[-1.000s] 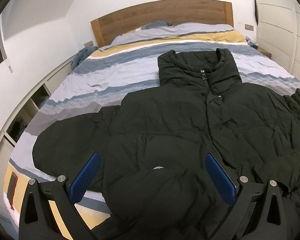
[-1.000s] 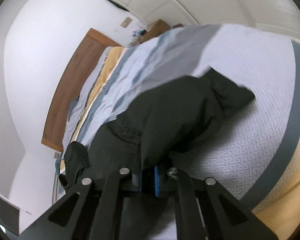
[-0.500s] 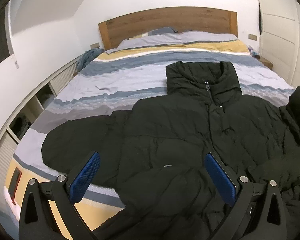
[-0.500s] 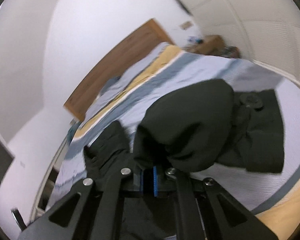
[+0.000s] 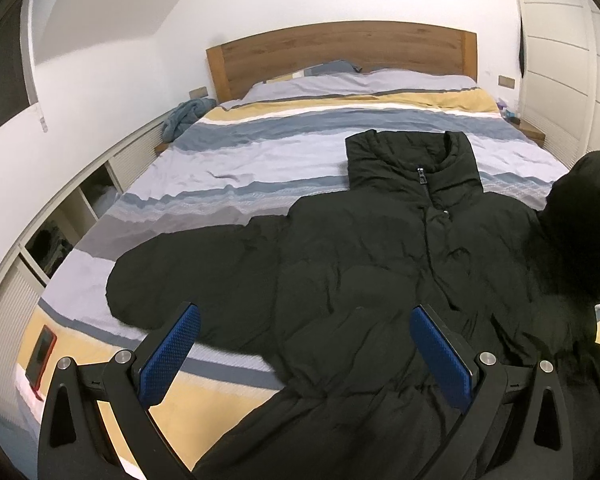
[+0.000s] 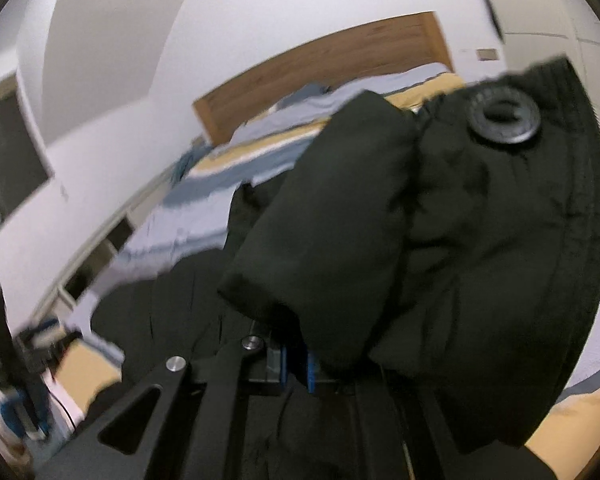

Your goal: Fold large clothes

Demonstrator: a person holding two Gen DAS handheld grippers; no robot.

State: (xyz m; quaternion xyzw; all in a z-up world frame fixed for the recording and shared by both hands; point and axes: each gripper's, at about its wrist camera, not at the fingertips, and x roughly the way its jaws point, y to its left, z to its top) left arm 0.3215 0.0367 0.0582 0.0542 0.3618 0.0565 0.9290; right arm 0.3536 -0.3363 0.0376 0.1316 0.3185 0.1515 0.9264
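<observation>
On bed [image 5: 284,152]: black jacket [image 5: 380,272] spread | left tongs [image 5: 304,354] wide, empty | right tongs [image 6: 296,364] clamping sleeve [image 6: 332,216], lifted

black puffer jacket [image 5: 380,264] front-up on striped bed, zipped, one sleeve lifted, other spread flat

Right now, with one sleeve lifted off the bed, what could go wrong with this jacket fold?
The right gripper pinches only a small bit of the sleeve; the puffy fabric may slip out mid-swing. The left gripper hovers open, pinning nothing, so the jacket could drag across the bed. The hem hangs over the bed's edge and could pull the jacket down.
</observation>
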